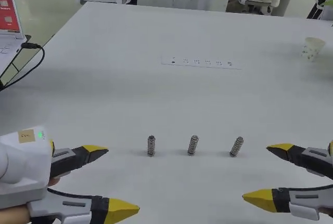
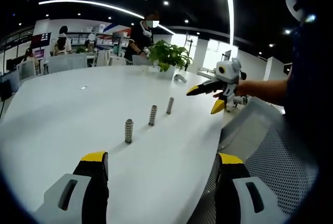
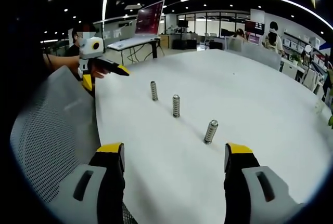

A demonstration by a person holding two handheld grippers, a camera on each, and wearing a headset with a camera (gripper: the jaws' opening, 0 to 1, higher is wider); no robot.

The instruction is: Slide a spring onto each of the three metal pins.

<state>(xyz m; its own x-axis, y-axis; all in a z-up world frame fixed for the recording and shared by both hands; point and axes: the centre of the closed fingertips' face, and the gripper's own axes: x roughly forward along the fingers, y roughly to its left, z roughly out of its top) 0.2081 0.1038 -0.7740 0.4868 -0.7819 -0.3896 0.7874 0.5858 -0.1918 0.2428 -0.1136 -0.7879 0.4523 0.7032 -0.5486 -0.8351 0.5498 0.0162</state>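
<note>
- Left tongs (image 1: 117, 180) were spread wide and empty, low at the near edge of the bench (image 1: 156, 94), left of the row.
- Right tongs (image 1: 258, 173) were the same: wide, nothing held, right of the row.
- The springs stood in one row across the bench, between the two tongs and apart from both: left spring (image 1: 151, 145), middle spring (image 1: 193, 144), right spring (image 1: 237, 146).
- All three stood up unaided, so my read was that each already sat over one of the pins. The coils hid the pins, so I couldn't confirm.
- Right spring leaned a little; the other two looked straight. It was possibly not fully seated.
- Step in hand, as I judged it: check seating and fix the leaner if needed.
- To do that well:
  - Use the right tongs, since they were nearest.
  - Pinch lightly mid-coil without crushing it.
  - Line the spring axis up with its pin, then press straight down until it bottoms.
  - Avoid side load, which could tip it or knock the middle spring.
- Left tongs were best kept back and clear of the row.
- Count: 3 springs, 2 tongs, both empty. Pins couldn't be counted separately.
- Off-task on the bench: 1 paper cup (image 1: 312, 48) far right, 1 power strip (image 1: 200, 62) beyond the row, 1 laptop (image 1: 8, 21) far left.
</note>
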